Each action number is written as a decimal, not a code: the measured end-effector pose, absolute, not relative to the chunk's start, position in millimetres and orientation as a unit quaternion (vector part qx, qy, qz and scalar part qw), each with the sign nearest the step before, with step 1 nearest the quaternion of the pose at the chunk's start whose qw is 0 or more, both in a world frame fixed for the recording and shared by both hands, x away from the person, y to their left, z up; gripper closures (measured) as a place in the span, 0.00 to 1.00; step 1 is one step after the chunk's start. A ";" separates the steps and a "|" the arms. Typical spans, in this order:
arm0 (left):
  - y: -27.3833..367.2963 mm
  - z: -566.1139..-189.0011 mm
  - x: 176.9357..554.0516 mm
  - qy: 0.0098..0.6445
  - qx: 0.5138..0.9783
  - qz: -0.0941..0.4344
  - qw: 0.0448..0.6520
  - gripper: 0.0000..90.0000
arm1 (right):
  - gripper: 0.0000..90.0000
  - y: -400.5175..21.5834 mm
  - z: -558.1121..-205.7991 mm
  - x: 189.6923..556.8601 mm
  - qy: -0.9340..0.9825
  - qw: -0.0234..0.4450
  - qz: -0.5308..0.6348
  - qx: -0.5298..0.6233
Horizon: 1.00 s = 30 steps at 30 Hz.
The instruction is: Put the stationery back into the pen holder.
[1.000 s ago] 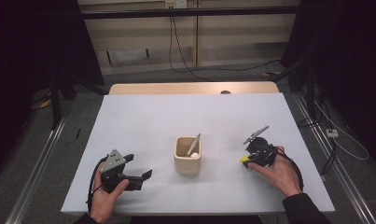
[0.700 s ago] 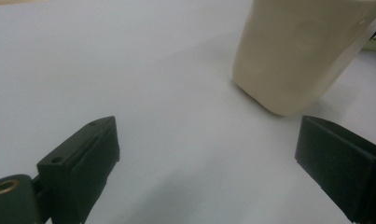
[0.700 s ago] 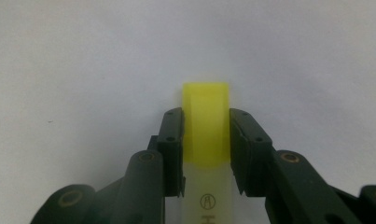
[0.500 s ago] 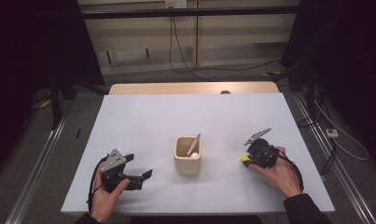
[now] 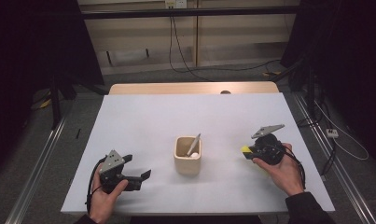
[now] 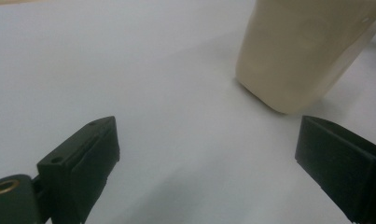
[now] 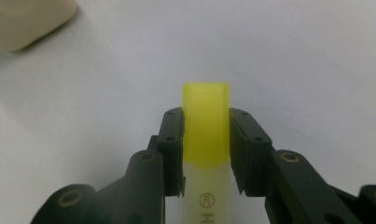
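Yellow marker (image 7: 206,123) between right gripper (image 7: 206,140) fingers (image 7: 172,140)

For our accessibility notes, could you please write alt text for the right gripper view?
The right gripper is shut on a yellow marker, whose capped end sticks out past the two black jaws above a white table. A corner of a beige cup shows at the upper left.

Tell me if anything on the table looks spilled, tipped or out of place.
Nothing stands out. The beige cup stands upright with a pen leaning inside, and the right hand-held gripper squarely clamps a yellow highlighter.
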State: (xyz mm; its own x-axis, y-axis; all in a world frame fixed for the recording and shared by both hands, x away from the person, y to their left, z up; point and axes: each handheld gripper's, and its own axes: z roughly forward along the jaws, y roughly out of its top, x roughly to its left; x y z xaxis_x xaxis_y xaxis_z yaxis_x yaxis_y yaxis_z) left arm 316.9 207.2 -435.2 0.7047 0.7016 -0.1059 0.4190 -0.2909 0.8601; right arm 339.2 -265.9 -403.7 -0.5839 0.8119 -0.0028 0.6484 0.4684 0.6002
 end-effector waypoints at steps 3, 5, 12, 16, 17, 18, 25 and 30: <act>207.1 -434.6 316.3 0.352 0.790 0.149 0.479 0.07 | 0.75 -266.1 -401.4 339.0 0.837 0.139 0.295 0.438; 207.1 -434.2 315.5 0.353 0.789 0.149 0.480 0.07 | 0.75 -266.4 -399.2 338.4 0.832 0.138 0.309 0.440; 208.2 -434.4 315.3 0.352 0.790 0.149 0.479 0.07 | 0.75 -261.1 -389.7 334.1 0.821 0.156 0.341 0.431; 208.8 -434.4 314.7 0.352 0.789 0.149 0.481 0.07 | 0.75 -258.7 -385.0 331.8 0.815 0.169 0.354 0.426; 209.0 -434.6 314.8 0.352 0.789 0.149 0.481 0.07 | 0.75 -258.2 -383.6 331.5 0.814 0.171 0.359 0.424; 208.9 -434.9 314.8 0.354 0.787 0.148 0.483 0.07 | 0.75 -258.0 -382.2 331.3 0.812 0.170 0.363 0.423; 208.4 -434.9 315.0 0.353 0.790 0.149 0.479 0.07 | 0.75 -255.2 -377.8 331.6 0.807 0.170 0.380 0.418; 209.0 -435.1 314.9 0.354 0.789 0.149 0.480 0.07 | 0.75 -253.2 -372.6 330.9 0.800 0.175 0.396 0.415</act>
State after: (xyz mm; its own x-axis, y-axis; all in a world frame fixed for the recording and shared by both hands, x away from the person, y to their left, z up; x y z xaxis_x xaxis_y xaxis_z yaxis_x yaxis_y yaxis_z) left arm 314.9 209.0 -435.1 0.7053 0.7013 -0.1039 0.4152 -0.2899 0.8623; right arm 330.9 -253.2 -372.6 -0.5940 0.8030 0.0490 0.5259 0.3415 0.7790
